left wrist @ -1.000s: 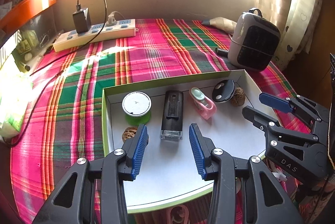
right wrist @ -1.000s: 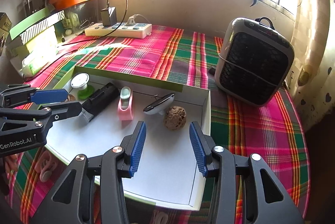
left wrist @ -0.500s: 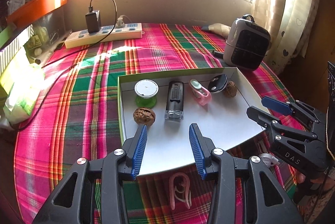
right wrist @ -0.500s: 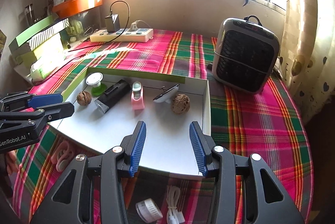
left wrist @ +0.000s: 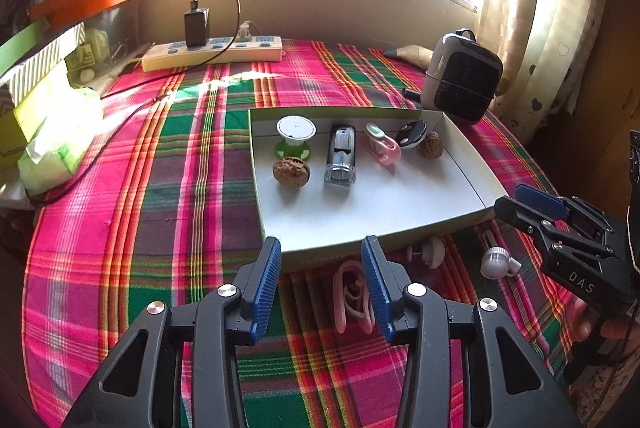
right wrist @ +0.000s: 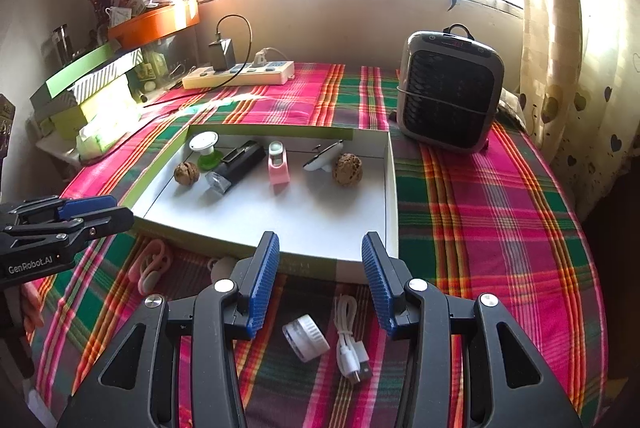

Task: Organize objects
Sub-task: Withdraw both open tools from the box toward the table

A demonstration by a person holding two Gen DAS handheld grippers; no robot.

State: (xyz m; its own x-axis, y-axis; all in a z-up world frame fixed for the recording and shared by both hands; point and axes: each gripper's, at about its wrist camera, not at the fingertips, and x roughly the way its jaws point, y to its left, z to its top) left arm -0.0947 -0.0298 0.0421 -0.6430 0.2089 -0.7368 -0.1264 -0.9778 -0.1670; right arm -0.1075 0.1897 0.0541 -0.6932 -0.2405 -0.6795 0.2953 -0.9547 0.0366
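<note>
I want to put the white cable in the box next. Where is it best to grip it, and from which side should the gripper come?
Grip the white cable across the middle of its folded bundle, probably from above. It lies flat on the cloth, running away from the right gripper, whose open, empty jaws already stand either side of that line. The strands are thin, so the pads must close nearly fully; avoid the plug end nearest the camera.
</note>
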